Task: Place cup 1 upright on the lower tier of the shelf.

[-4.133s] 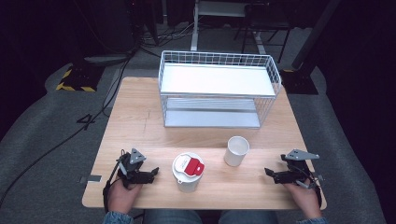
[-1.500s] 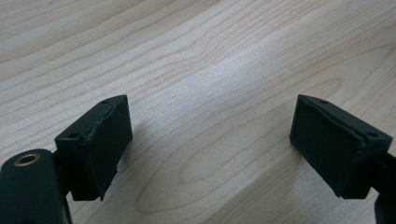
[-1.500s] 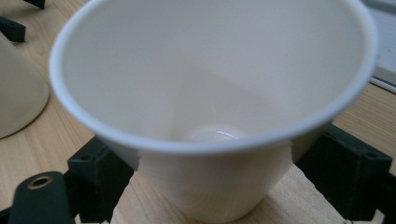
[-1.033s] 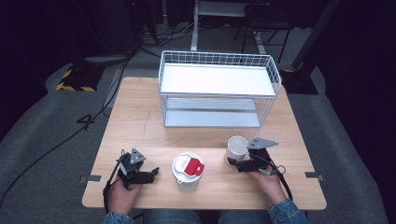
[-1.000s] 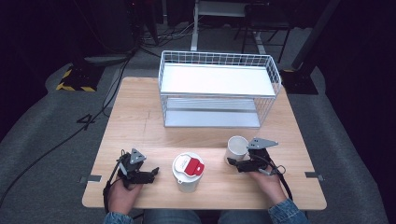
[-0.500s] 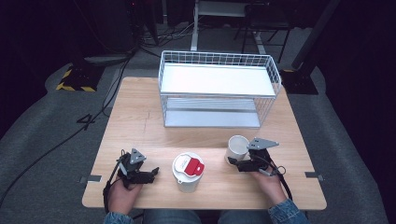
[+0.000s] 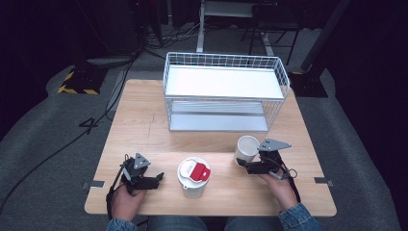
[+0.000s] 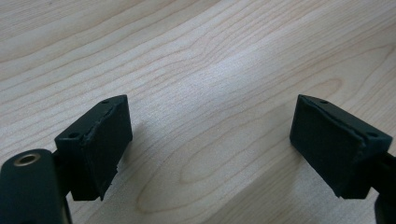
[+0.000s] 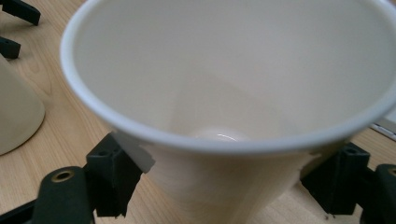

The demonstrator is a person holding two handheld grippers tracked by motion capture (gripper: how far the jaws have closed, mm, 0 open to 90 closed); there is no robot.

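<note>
At the bottom of the high view, the person's forearms come in cut off at the frame edge, with denim cuffs just showing. The left tool (image 7: 155, 179) rests low on the bench (image 7: 144, 125) at lower left, its jaws spread wide with nothing between them; in the left gripper view the left tool shows over bare wood grain, and the outer jaw is cut by the right edge of that frame.

Right of it, near the bottom centre, stands a lidded cup (image 7: 193, 177) with a red tab on its white lid; its lower body is partly hidden by its own lid from above.

At lower right the right tool (image 7: 242, 164) is set around the foot of an open white cup (image 7: 247, 148), which stands upright on the bench. In the right gripper view the open white cup's (image 9: 233, 93) wide rim hides most of the jaws. They sit on either side of its base, and whether they press on the wall cannot be told. The cup's top and right edge are cut off there.

Farther up, a white wire rack (image 7: 223, 91) with two shelves stands at the bench's far side, well apart from both cups. Beyond it, the dark floor and cables are hard to make out.
</note>
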